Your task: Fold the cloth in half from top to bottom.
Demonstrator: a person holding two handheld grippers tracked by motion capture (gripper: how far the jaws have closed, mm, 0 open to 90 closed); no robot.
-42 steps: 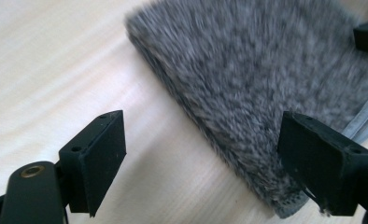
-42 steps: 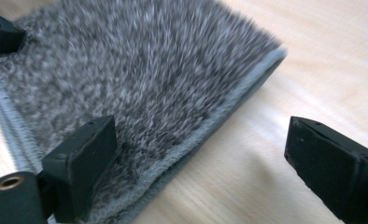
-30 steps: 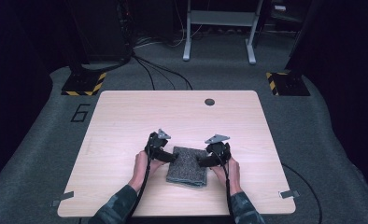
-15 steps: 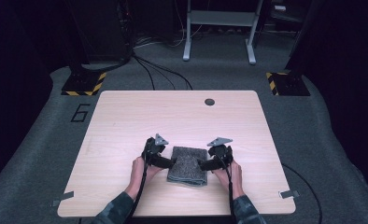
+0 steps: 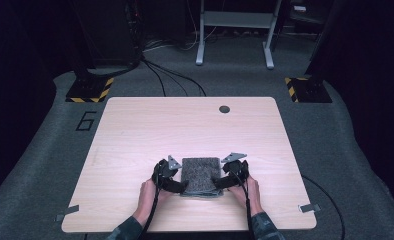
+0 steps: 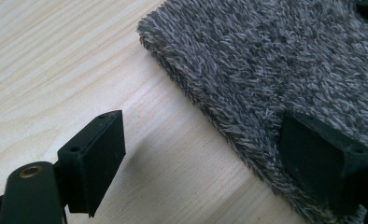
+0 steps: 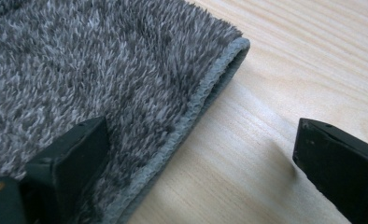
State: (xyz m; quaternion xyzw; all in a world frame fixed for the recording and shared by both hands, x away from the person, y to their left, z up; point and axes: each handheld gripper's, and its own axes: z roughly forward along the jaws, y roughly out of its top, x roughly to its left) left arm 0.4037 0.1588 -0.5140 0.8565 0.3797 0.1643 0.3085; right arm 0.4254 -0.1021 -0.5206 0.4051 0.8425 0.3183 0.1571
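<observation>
In the high view the near corners of the folded grey towel (image 5: pixel 201 172) lie hidden under the left gripper (image 5: pixel 181 187) and right gripper (image 5: pixel 219 184), and the person's forearms are cut off at the bottom edge. In both gripper views the towel runs past the picture's edges; the small dark round thing (image 5: pixel 224 109) on the table (image 5: pixel 135 135) is too small to tell
</observation>
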